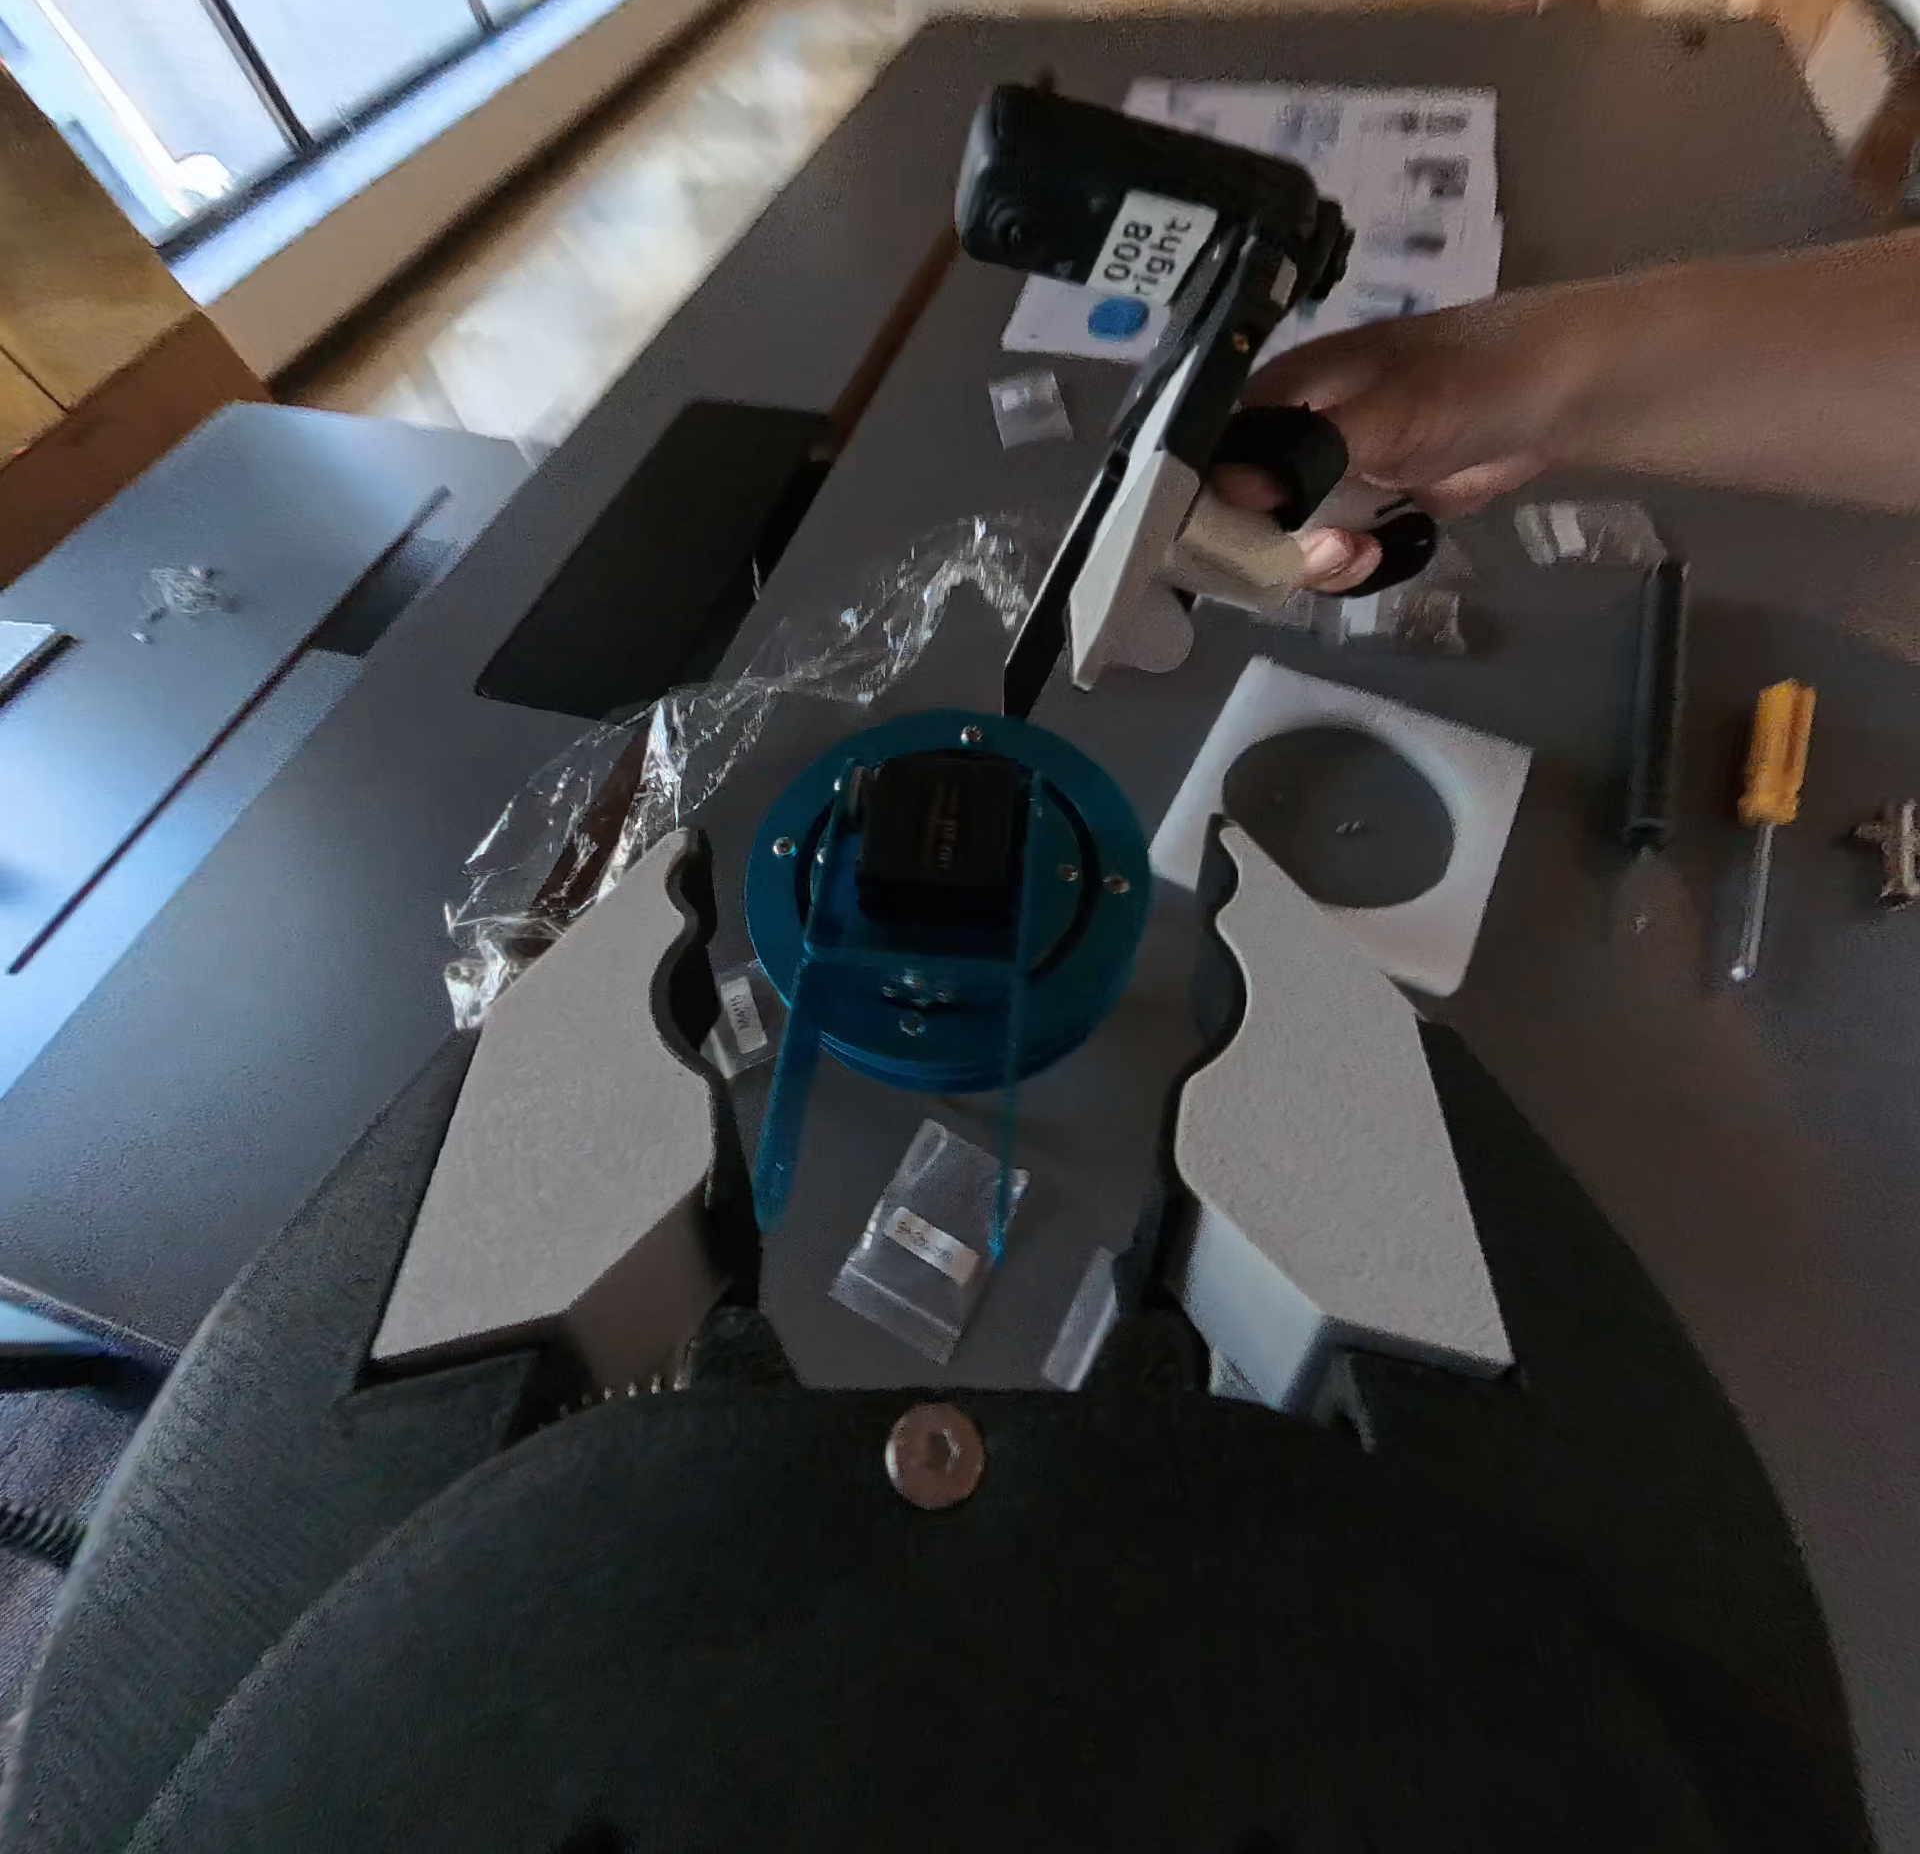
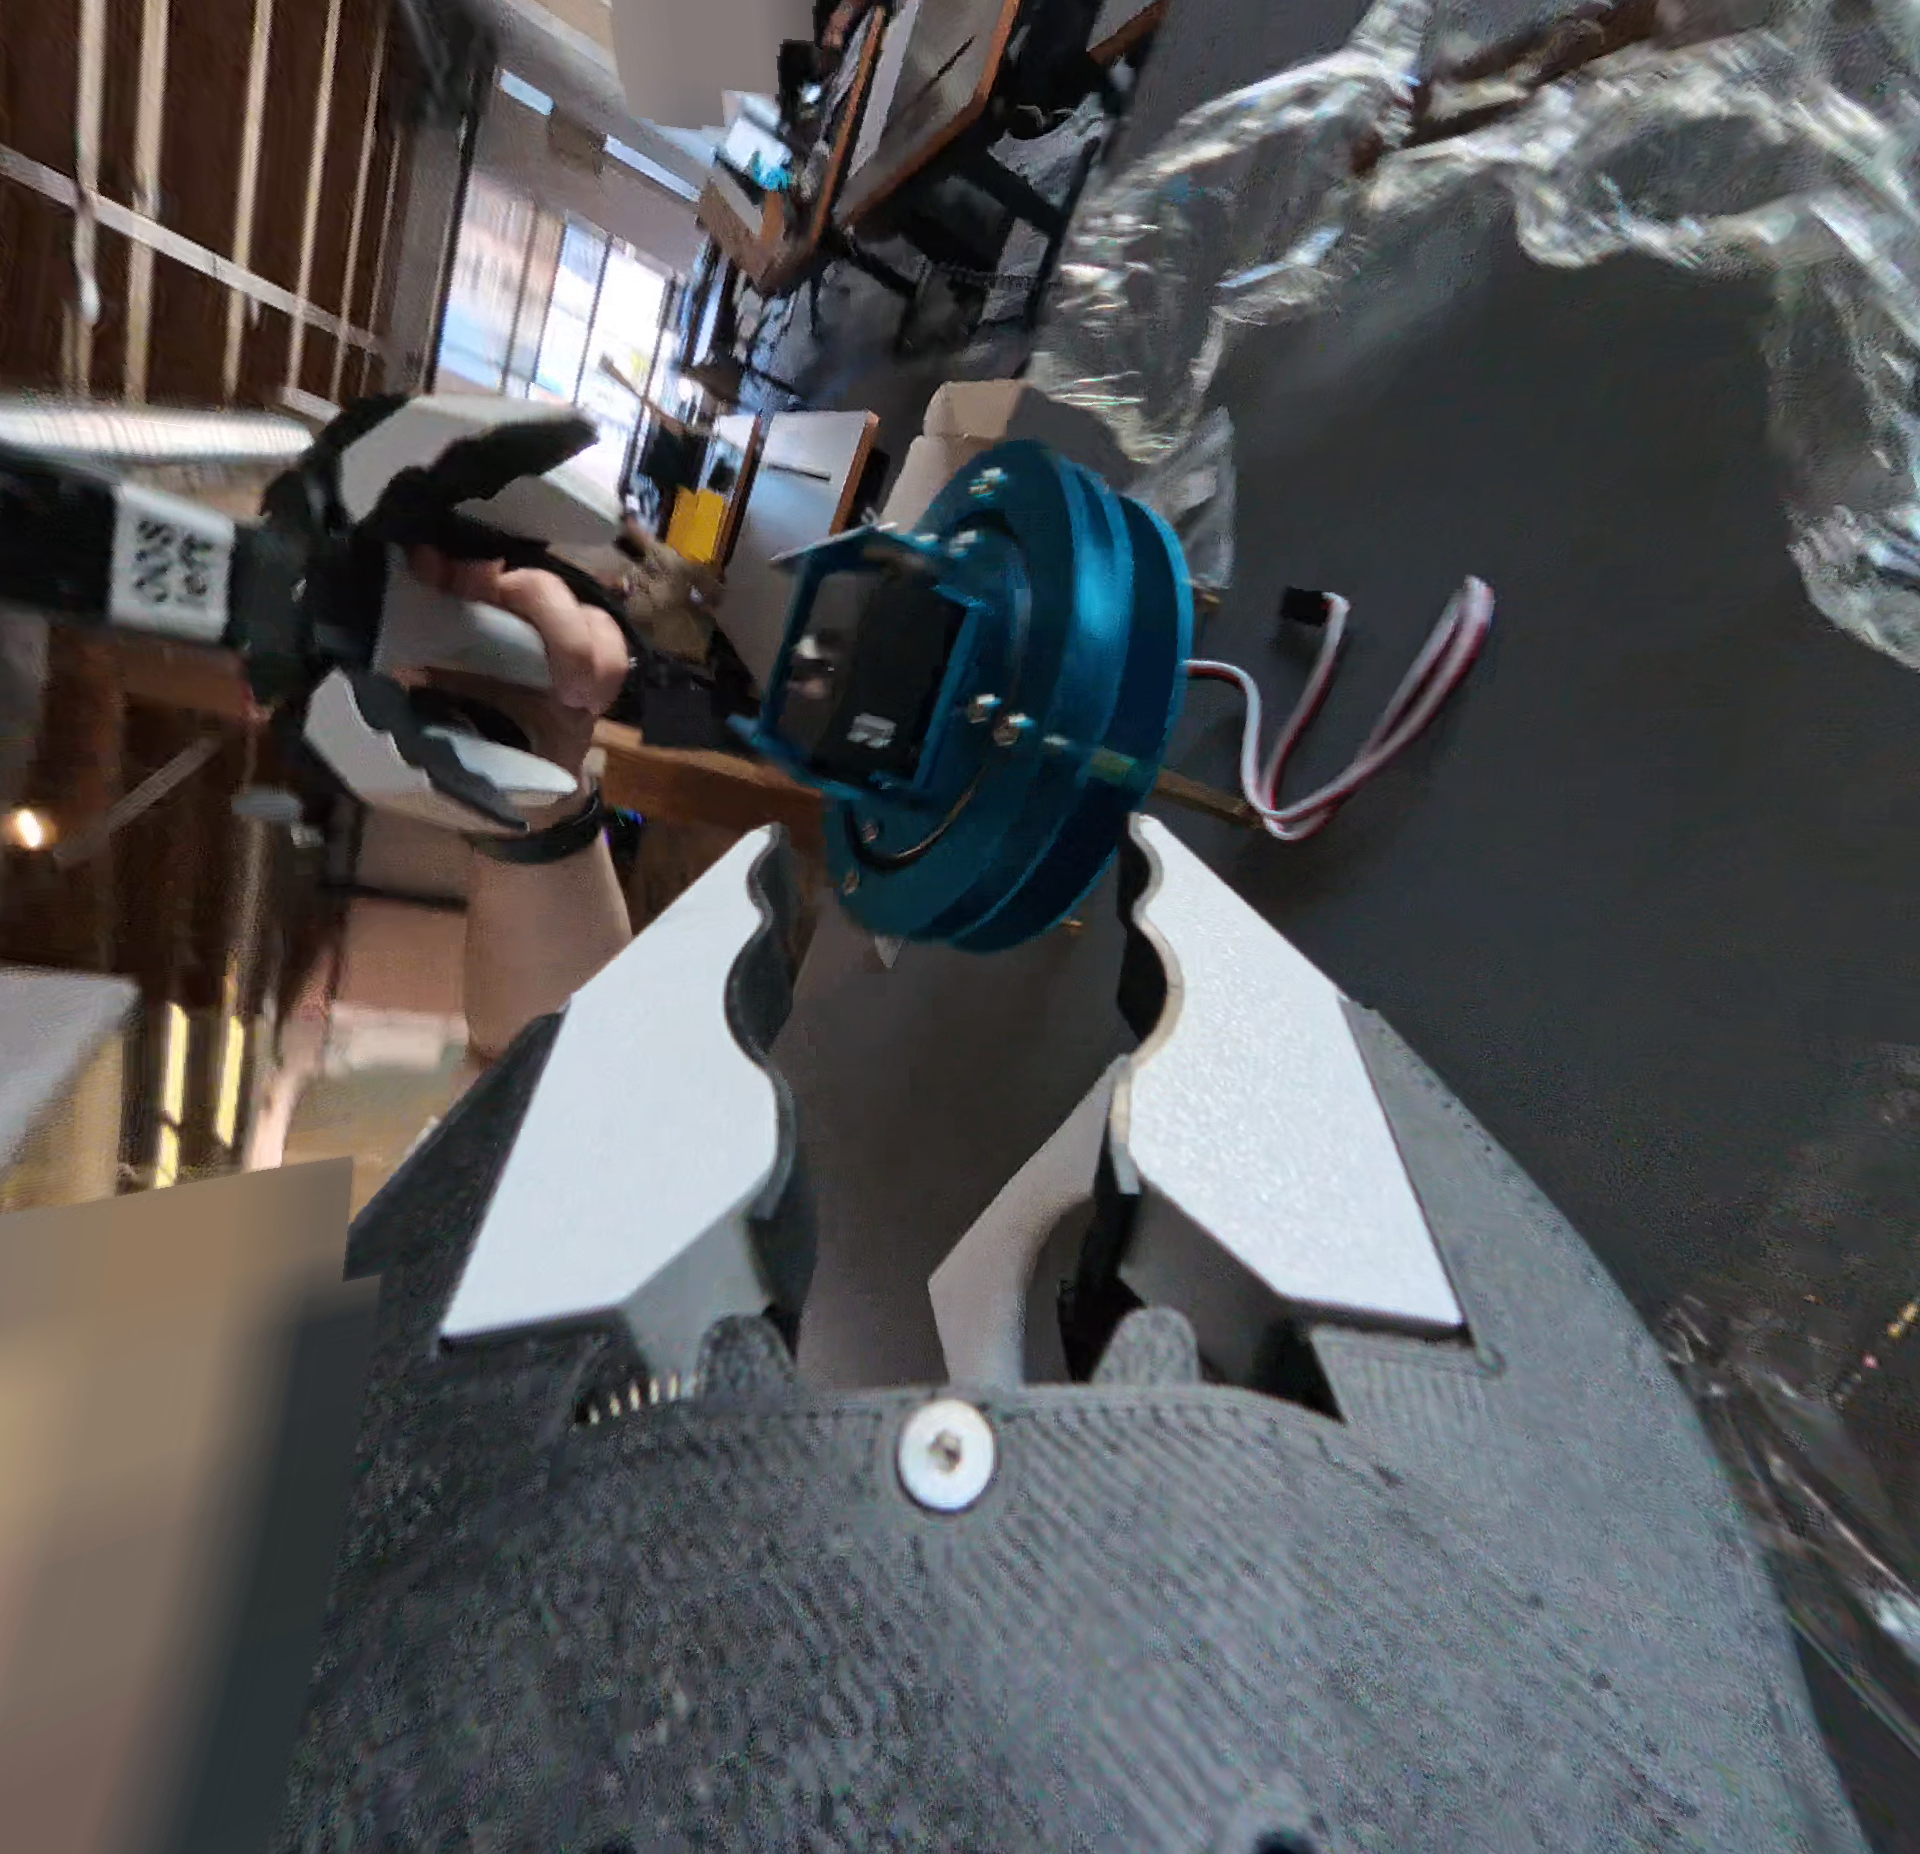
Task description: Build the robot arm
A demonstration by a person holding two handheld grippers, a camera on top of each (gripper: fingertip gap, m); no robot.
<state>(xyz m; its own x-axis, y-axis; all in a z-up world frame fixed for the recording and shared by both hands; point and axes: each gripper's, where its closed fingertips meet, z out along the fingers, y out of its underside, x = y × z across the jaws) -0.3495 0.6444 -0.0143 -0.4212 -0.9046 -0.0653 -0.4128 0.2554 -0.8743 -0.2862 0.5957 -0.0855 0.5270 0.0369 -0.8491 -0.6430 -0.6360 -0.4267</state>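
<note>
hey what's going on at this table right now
A person holds two handheld grippers over a dark table. The left gripper and the right gripper both hang open beside a blue round base carrying a black servo, gripping nothing. Crumpled clear plastic wrap, small parts bags and a yellow screwdriver lie around it.

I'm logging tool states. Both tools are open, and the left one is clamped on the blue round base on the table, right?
Not quite. In the left wrist view the left tool is open around the blue round base without clamping it. The right tool is open too.

Papers [image 1: 1351, 173] blurred; wrap [image 2: 1558, 194] cut off
</note>
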